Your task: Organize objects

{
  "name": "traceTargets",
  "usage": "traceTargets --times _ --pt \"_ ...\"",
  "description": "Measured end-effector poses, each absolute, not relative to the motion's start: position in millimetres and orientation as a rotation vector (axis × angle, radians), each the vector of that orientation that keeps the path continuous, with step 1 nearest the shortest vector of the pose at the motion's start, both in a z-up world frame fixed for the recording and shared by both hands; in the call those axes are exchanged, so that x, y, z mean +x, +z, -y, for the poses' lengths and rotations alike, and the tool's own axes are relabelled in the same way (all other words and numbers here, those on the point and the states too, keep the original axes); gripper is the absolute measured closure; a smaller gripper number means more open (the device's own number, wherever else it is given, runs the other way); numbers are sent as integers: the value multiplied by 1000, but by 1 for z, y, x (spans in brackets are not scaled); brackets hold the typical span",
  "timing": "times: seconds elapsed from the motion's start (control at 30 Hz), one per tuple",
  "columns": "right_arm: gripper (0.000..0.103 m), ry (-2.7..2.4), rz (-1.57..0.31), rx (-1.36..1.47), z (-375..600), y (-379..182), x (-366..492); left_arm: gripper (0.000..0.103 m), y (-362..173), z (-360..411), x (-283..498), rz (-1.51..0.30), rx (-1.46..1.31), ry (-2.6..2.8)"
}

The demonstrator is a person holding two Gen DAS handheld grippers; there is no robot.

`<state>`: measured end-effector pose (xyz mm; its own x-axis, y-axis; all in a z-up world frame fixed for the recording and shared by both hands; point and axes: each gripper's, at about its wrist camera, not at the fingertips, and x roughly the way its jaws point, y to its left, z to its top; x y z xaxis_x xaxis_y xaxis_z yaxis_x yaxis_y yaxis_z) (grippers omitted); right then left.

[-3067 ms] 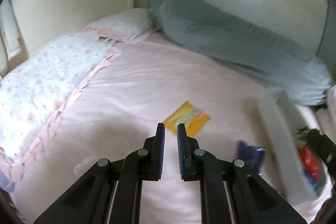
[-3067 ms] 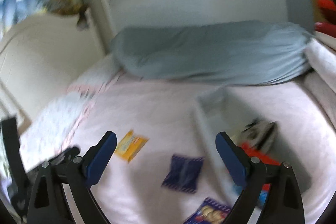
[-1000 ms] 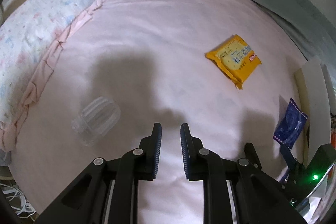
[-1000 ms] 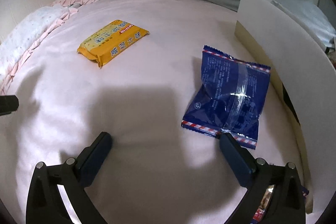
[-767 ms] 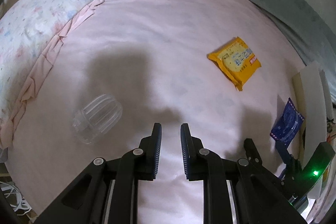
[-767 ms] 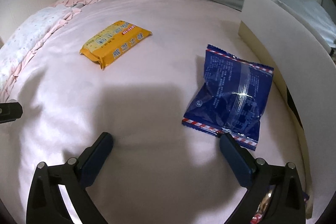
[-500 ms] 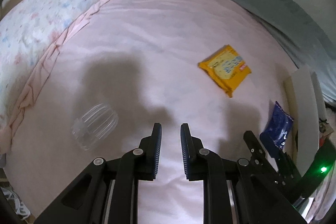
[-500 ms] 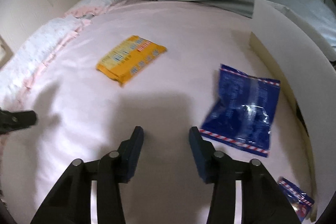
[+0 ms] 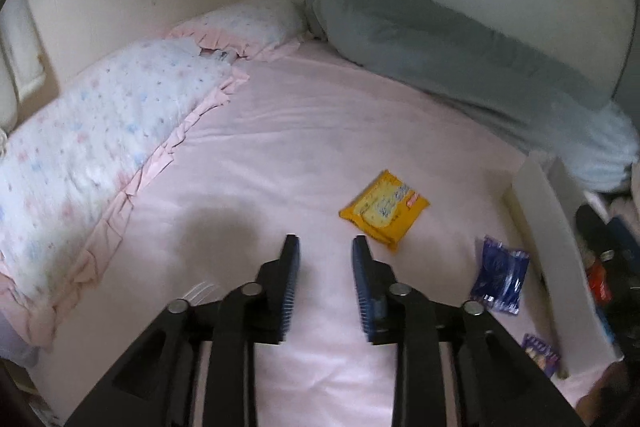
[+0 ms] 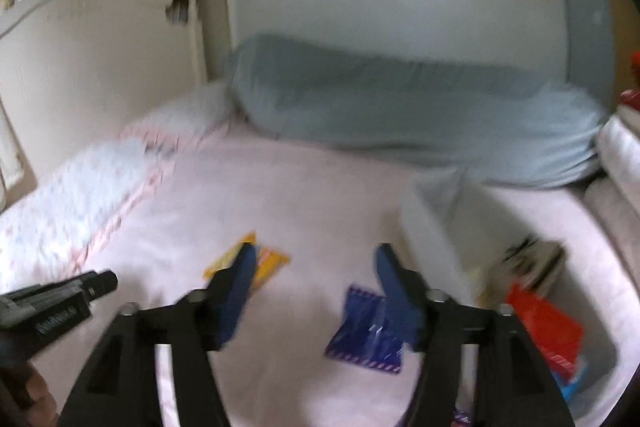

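A: Start with the big things. The bed [image 9: 320,131] in its pink sheet carries everything. The grey bolster [image 9: 440,43] lies along the far wall and the floral pillows [image 9: 100,131] along the left. The white bin [image 9: 548,227] stands at the right edge with a red packet [image 10: 548,331] already inside.

B: And what is left for you to sort?

A: The yellow packet [image 9: 384,211] lies flat mid-bed, well apart from the bin. The blue packet [image 9: 500,279] lies just beside the bin's near wall. A small purple packet [image 9: 540,349] sits at the bin's near corner.

B: Your jaws?

A: Your left gripper [image 9: 324,259] is opening from narrow, with nothing between the jaws. Your right gripper [image 10: 316,267] is also opening, fairly wide and empty, above the bed. It points between the yellow and blue packets.

B: What could go wrong for you from here?

A: I'd judge three things. The right-hand view is smeared, so a descent now could land you beside the blue packet instead of on it. The packets are flat and slick on soft bedding, so the jaws may pinch the sheet with them or skid off. The blue one is so near the bin wall that a wide right jaw could knock the bin or push the packet under it.
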<state>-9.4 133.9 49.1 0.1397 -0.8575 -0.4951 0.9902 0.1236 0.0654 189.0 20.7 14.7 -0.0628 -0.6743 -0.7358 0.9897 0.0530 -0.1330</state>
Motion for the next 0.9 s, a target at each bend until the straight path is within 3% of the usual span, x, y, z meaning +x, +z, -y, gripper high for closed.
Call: traceTargets --times 0.03,0.2,0.33,0.43,0.5,0.57,0.63,0.77,0.8,0.9 --pt "23 -1377 -379 439 -135 51 -11 72 13 -20 186 -777 553 -1473" --pt "23 -1283 -455 695 -112 34 -21 72 9 -18 174 -806 580 -1488" --pt "23 -1213 -390 856 -102 26 -39 72 21 -28 168 -771 475 -1586" --pt "23 -1243 -312 790 -113 45 -51 71 34 -36 170 -784 353 -1652" --pt "24 -1321 -183 666 -135 70 -59 64 46 -47 182 -757 211 -1644" --pt "22 -1384 3 525 -165 91 -71 50 53 -53 186 -718 147 -1621" --pt "0 -1431 120 420 -182 95 -78 49 55 -55 187 -685 141 -1589" --pt "2 -1388 -106 633 -142 76 -76 49 48 -44 177 -687 261 -1584" --pt "7 -1370 -128 670 -137 71 -76 49 44 -40 173 -702 291 -1582" --pt "7 -1356 -217 714 -127 62 -73 49 38 -37 171 -738 333 -1579"
